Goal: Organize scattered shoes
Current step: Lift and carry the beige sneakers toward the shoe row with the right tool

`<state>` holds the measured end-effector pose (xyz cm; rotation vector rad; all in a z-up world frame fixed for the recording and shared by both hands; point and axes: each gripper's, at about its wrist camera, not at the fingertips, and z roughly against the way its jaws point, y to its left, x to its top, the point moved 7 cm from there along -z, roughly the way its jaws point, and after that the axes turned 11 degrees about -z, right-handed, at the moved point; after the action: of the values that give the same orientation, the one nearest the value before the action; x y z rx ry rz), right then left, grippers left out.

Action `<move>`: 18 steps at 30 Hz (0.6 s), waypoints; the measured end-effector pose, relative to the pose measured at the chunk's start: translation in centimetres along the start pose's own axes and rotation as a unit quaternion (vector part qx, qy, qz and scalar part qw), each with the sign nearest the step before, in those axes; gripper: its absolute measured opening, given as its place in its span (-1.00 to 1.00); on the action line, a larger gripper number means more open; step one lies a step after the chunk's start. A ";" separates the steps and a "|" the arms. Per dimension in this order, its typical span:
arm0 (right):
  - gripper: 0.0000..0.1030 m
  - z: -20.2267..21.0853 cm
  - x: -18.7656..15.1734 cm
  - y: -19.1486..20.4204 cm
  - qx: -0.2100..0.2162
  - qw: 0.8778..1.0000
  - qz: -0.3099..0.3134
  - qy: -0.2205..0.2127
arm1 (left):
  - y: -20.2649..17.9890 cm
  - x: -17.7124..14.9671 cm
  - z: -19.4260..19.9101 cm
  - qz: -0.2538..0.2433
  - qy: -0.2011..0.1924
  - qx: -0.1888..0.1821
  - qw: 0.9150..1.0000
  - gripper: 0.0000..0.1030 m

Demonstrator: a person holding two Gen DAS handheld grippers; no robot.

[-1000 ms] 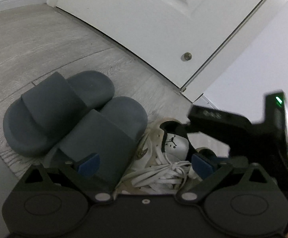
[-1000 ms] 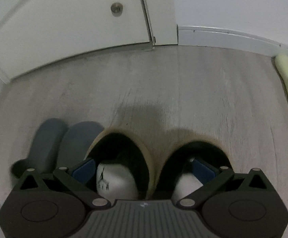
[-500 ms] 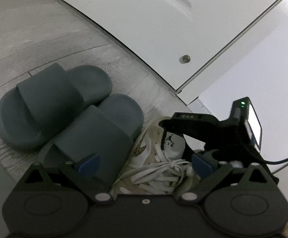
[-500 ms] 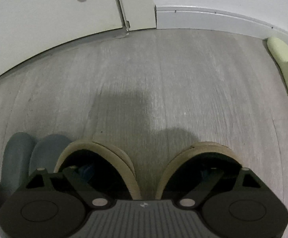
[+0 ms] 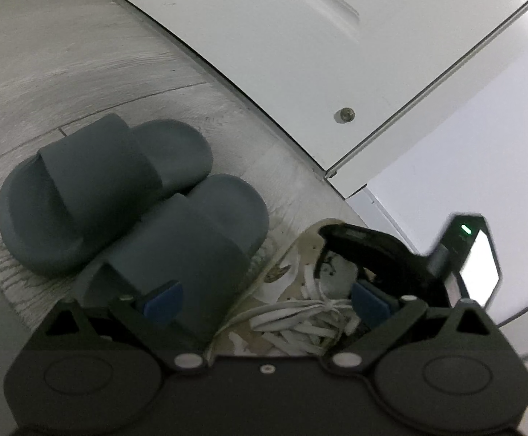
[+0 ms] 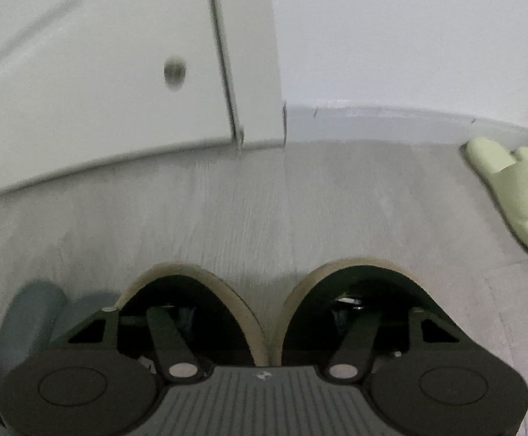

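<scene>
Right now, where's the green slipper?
In the right wrist view the green slipper lies on the floor at the far right edge, by the baseboard, well apart from the sneakers.

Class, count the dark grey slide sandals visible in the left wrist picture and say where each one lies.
2. One dark grey slide sandal lies on the pale wooden floor, farther left. The other lies right of it, touching it, beside the white laced sneaker. Others may be hidden.

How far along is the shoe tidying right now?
Done: the grey slides sit paired by the door. In hand: the right gripper has a finger inside each sneaker, side by side; whether it grips them is unclear. The left gripper hovers open. Left: the green slipper lies apart.
</scene>
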<state>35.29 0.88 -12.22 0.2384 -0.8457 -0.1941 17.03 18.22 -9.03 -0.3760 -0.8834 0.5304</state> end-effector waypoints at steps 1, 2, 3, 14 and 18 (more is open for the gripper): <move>0.18 0.9 0.2 -0.2 0.010 1.000 -0.004 -0.015 | 0.0 0.0 0.0 0.000 -0.001 0.000 1.000 0.95; 0.16 1.8 0.4 -0.5 0.020 0.999 -0.007 -0.030 | 0.0 0.0 0.0 0.000 -0.001 0.000 1.000 0.95; 0.16 2.8 0.6 -0.6 0.030 0.998 -0.007 -0.049 | 0.0 0.0 0.1 0.001 -0.002 0.000 1.000 0.95; 0.13 13.6 4.2 1.1 0.101 0.956 0.082 -0.264 | 0.0 0.2 0.7 0.002 -0.012 0.005 1.000 0.95; 0.12 16.5 9.2 0.6 0.111 0.939 0.036 -0.325 | -0.3 0.3 0.7 -0.002 -0.014 0.013 1.000 0.95</move>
<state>28.76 -3.13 5.06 0.3629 -1.5364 -0.1053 16.64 18.22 -8.31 -0.3437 -0.9024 0.5442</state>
